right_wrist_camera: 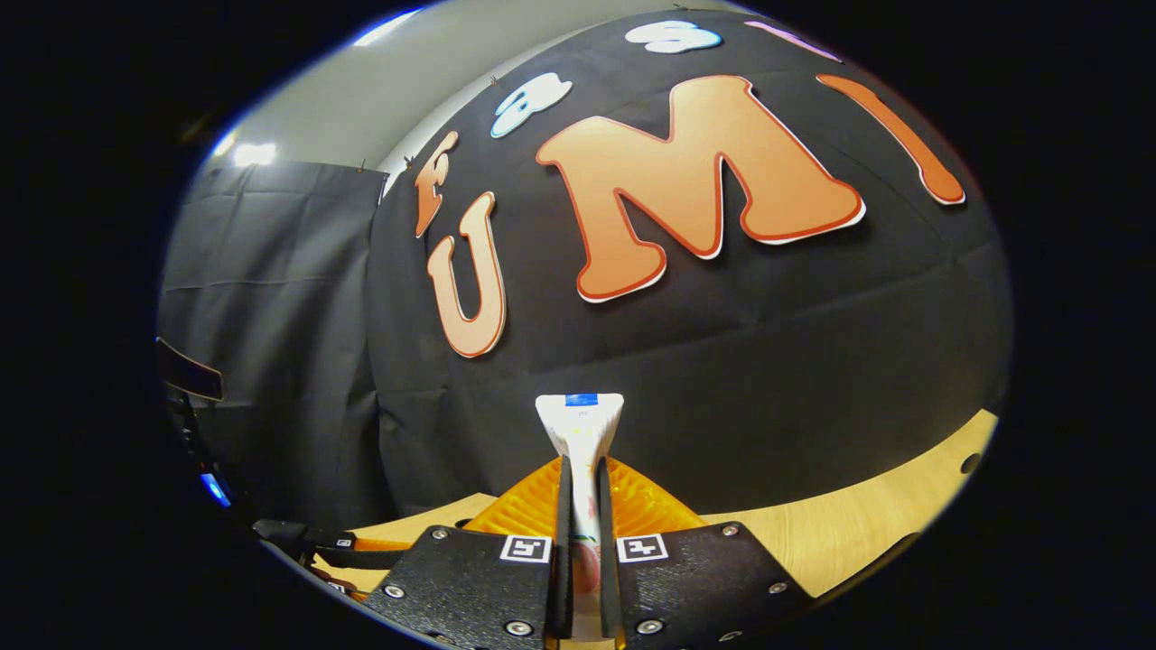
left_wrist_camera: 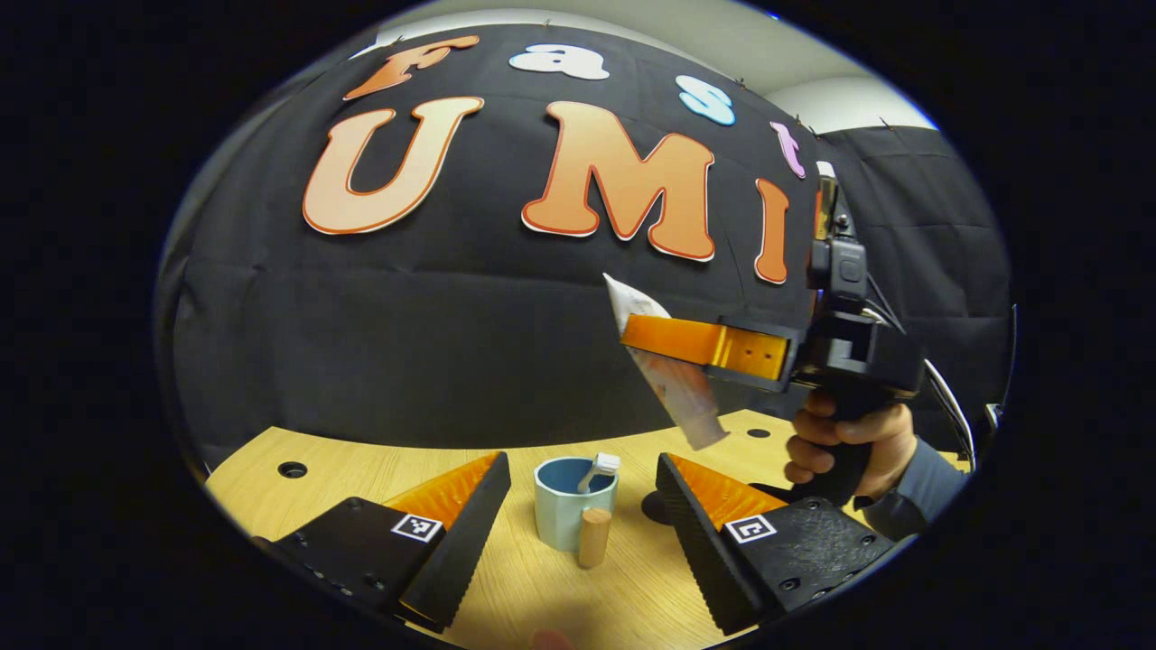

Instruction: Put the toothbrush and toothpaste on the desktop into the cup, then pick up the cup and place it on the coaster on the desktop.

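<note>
In the left gripper view a pale blue cup with a wooden handle stands on the wooden desktop. A toothbrush leans inside it, head up. My left gripper is open, its fingers on either side of the cup and a little nearer than it. Above and to the right of the cup, my right gripper is shut on the white toothpaste tube, which hangs tilted with its cap end down. In the right gripper view the tube stands up between the closed fingers of my right gripper.
A hand holds the right gripper's handle. A dark round coaster lies just right of the cup, partly hidden behind a finger. The desktop has round holes. Black cloth walls close off the back.
</note>
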